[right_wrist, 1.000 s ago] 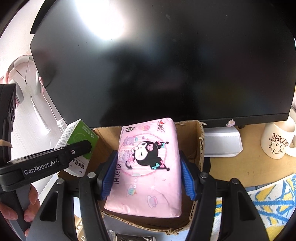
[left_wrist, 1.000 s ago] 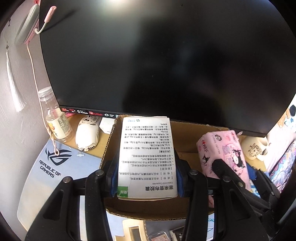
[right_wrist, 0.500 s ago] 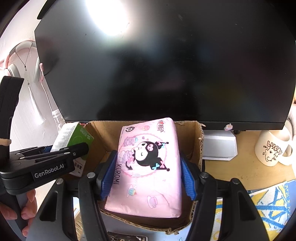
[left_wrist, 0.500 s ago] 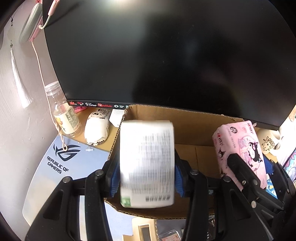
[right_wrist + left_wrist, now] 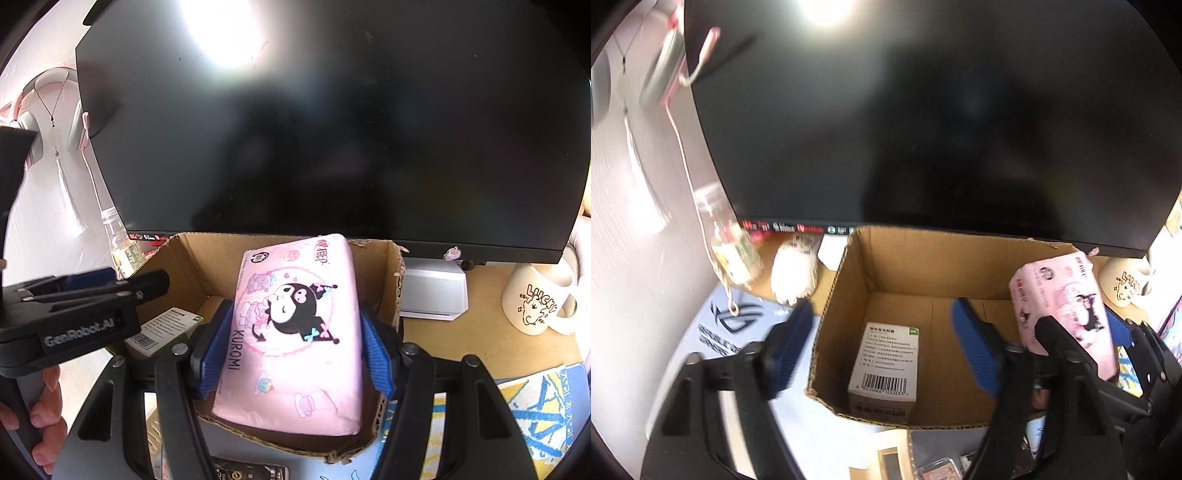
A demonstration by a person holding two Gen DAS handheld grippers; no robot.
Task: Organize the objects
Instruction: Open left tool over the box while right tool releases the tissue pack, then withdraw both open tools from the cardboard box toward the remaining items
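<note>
Now: left claw (image 5: 882,347) opening, white printed medicine carton (image 5: 884,369) dropped into brown cardboard box (image 5: 960,258) | right claw (image 5: 291,350) clamped on pink cartoon-printed tissue pack (image 5: 295,332) | next: lower pack right of carton, release.

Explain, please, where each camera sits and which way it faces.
Left wrist: on the left tongs, facing down into the brown cardboard box; its blue pads are opening, above the white medicine carton.
Right wrist: on the right tongs, which grip the pink tissue pack; a hand shows.
Shared: box, carton, pack, black monitor.

Left gripper (image 5: 882,354) jaws opening; right gripper (image 5: 295,354) jaws clamped.
</note>
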